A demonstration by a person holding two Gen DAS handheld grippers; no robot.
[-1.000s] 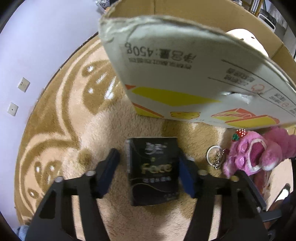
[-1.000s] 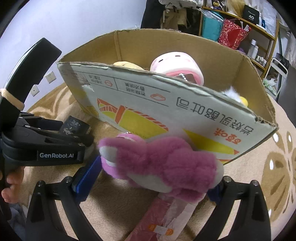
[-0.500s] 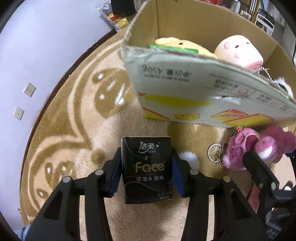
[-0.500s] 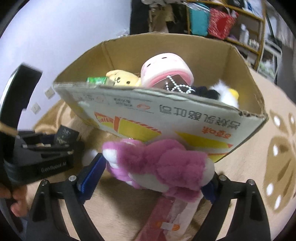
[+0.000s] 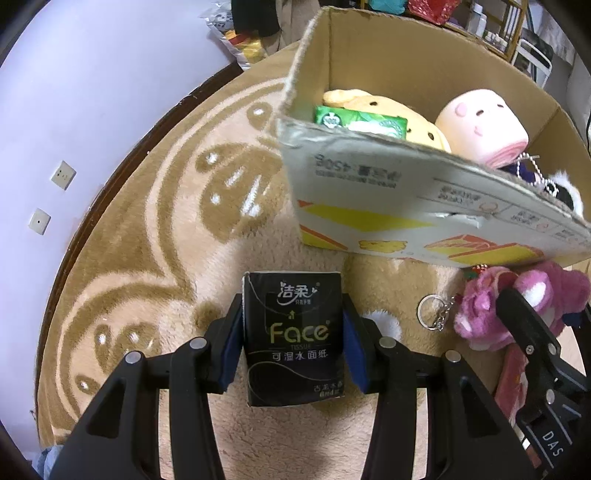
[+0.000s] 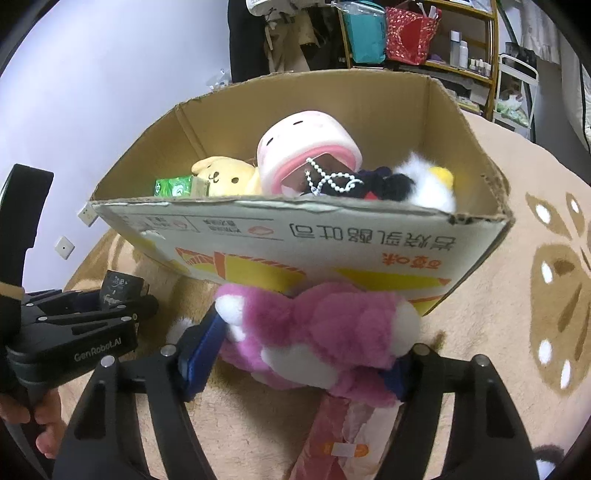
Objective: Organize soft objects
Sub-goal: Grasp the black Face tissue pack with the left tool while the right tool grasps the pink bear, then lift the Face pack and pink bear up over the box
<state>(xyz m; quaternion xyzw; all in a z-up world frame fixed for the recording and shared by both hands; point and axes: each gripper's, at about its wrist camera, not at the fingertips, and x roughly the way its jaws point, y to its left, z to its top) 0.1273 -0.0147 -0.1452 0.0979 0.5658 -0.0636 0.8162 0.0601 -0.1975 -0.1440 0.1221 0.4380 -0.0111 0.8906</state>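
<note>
My left gripper is shut on a black Face tissue pack, held above the rug in front of the cardboard box. My right gripper is shut on a pink plush bear, held just below the box's near wall. The bear also shows in the left wrist view, with a keyring hanging from it. Inside the box lie a yellow plush, a green tissue pack, a pink round plush and a black-and-white plush.
A tan patterned round rug covers the floor. A red packet lies on the rug under the right gripper. A white wall with sockets is at the left. Shelves with bags stand behind the box.
My left gripper closed on the tissue pack and lifted it. Both grippers have risen, so the inside of the box now shows in both views.
</note>
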